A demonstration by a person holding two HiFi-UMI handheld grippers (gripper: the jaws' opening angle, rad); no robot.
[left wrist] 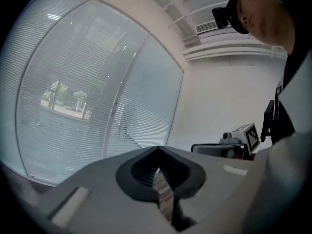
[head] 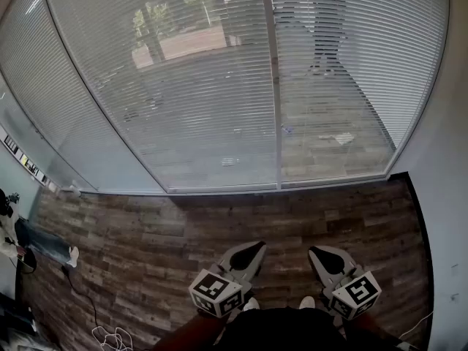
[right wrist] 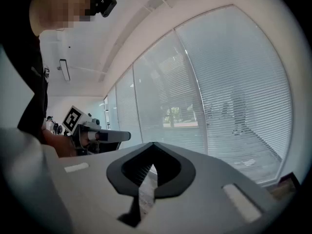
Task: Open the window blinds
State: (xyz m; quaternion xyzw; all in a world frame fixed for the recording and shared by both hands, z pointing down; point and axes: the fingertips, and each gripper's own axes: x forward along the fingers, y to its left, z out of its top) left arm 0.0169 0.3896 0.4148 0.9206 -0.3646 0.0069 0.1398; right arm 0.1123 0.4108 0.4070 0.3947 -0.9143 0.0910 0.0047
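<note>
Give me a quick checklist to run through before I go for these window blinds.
1. Blinds fully lowered, ready to be opened: ok.
2. Left gripper shut and empty: ok.
3. Right gripper shut and empty: ok.
4. Grippers up at the blinds: not ok; both are held low over the wood floor, well short of them.
5. Cord or wand to work the blinds located: cannot tell.

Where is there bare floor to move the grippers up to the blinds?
The wood floor between the left gripper, right gripper and the blinds is bare, across to the right wall. Crowded only at left: a person's leg and a cable on the floor.
</note>
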